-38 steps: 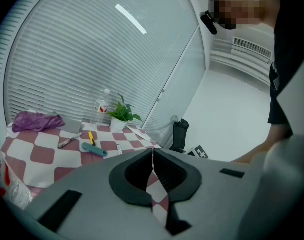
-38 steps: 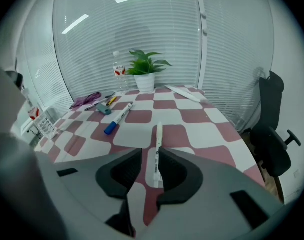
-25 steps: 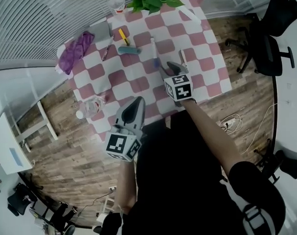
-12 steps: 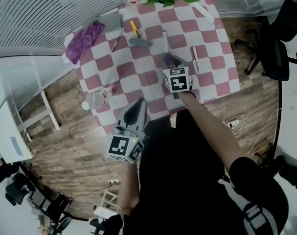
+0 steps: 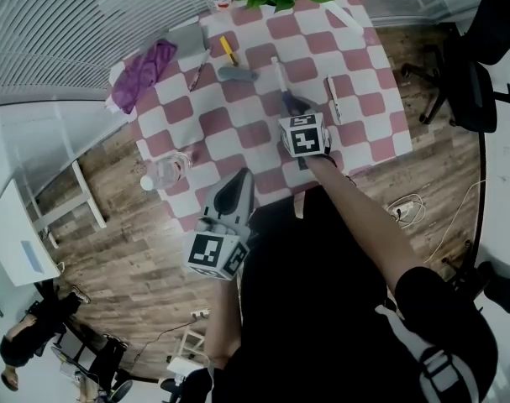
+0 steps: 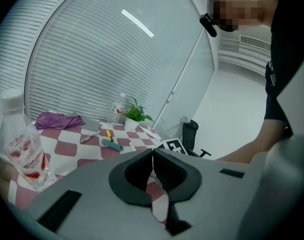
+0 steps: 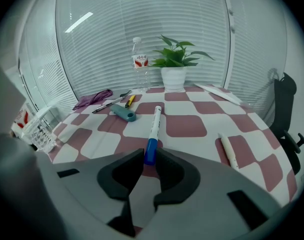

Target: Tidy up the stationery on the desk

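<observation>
Marker point(image 7: 154, 130), just one, sits clamped in right hand-held gripper point(image 7: 149, 153).

**Illumination:** bright, even and diffuse in all three views; no dim areas are recorded.
**Source:** overhead light is indicated by white streaks seen across the curved blinds point(image 7: 141, 39) in both gripper views.
**Shadows:** soft and faint; a thin one is noted under the marker point(image 7: 154, 124) on the checked tablecloth point(image 5: 238, 124).
**Glare:** the pale floor point(image 6: 227, 109) is washed nearly white.
**Distortion:** strong fisheye is seen throughout; slats and table edges are bowed, and the corners of both gripper views are blacked out.
**Focus:** the bodies of the left gripper point(image 6: 153, 156) and right gripper point(image 7: 150, 156) are rendered soft at close range, while tabletop items are kept sharp.
</observation>
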The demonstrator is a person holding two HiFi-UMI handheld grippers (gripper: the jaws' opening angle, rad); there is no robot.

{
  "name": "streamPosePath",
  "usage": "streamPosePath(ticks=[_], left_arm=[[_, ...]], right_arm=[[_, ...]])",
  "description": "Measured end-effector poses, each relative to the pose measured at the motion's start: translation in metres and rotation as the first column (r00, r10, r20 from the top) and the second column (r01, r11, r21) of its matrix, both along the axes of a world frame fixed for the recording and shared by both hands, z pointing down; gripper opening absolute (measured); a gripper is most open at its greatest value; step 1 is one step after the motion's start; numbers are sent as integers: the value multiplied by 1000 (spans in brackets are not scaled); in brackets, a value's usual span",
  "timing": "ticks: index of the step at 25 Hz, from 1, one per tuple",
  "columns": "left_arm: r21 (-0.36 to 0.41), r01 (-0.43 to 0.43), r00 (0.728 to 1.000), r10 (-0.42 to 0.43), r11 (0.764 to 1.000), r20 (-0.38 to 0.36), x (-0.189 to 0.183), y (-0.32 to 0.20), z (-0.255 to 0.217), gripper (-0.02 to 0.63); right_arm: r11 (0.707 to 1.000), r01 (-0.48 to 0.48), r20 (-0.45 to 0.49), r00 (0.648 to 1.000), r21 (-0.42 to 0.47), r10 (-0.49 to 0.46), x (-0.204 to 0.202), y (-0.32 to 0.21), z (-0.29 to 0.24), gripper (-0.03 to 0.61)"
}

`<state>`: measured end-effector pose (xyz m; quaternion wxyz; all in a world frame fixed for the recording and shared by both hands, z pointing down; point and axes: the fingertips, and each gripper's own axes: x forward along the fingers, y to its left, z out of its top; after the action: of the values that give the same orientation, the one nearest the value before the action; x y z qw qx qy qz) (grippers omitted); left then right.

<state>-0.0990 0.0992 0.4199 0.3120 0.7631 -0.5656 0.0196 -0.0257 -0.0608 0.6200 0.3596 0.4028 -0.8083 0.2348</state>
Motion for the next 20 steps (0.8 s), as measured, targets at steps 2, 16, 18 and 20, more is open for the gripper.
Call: streamPosePath(ticks=[2,16,18,20], left_arm=[[3,-6,1000,6,1000,-2,1,-1,0,34],[34,-66,998,66,997,-18,23,-19,-6,34],[37,-77,997,78,996,-22,28,-21,-6,34],[38,-87,996,88,995,-24,32,-24,-6,34]], right_arm=[[1000,2,-1,1000,7,-2,3,0,-3,89],[1000,-24,-55,998,12,25,71,22,-15,86],[999,-35,-65,997,6,36,83,26,-15,86],[999,-48,-71,996,4,48,92,29,-15,86]])
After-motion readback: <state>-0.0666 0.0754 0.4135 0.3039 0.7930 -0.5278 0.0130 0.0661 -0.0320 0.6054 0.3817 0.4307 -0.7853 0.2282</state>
